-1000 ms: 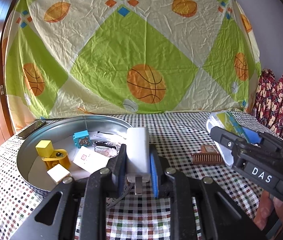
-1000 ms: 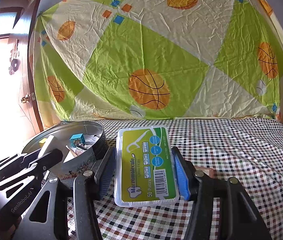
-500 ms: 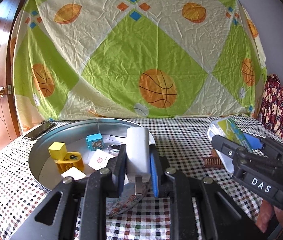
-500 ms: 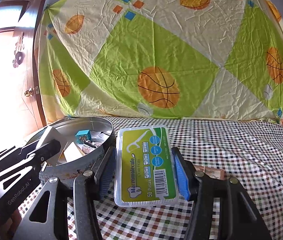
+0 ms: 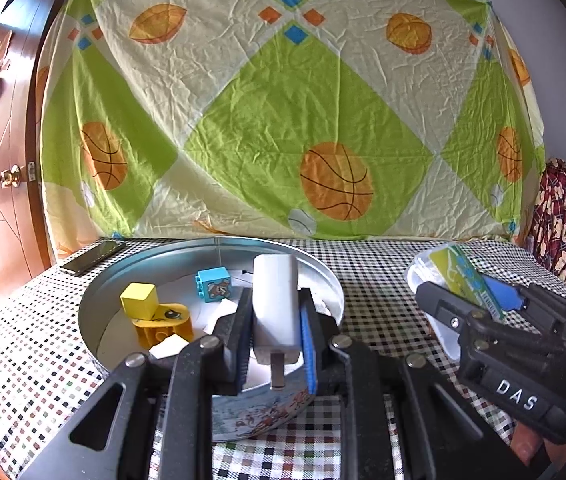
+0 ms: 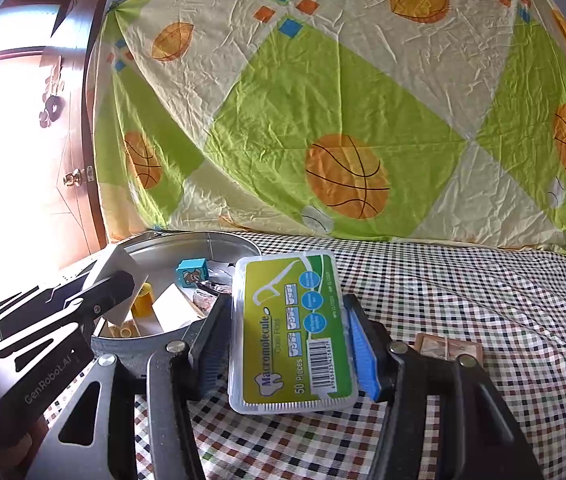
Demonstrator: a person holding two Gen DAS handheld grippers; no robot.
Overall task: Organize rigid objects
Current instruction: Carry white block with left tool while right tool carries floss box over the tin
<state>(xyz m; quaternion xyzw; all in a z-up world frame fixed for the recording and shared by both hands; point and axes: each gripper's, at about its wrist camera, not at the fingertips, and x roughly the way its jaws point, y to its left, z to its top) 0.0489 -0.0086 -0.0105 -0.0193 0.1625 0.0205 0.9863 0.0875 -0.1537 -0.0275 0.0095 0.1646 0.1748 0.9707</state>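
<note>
Left wrist view: my left tongs (image 5: 275, 336) pinch a white plug-in charger block (image 5: 275, 304) over the round metal tin (image 5: 95, 304), my right tongs (image 6: 287, 340) clamp a clear dental-floss box (image 6: 289, 332); I'd release low, clear of the toy blocks.

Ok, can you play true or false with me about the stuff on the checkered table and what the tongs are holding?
1. The left tongs hold a white plug-in charger block. True.
2. The right tongs are empty. False: they are shut on a clear plastic dental floss box with a green label.
3. A blue toy brick with a bear picture lies inside the round silver metal tin. True.
4. The yellow toy block sits on the checkered tablecloth outside the tin. False: it is inside the tin.
5. A dark phone lies on the cloth behind the tin. True.
</note>
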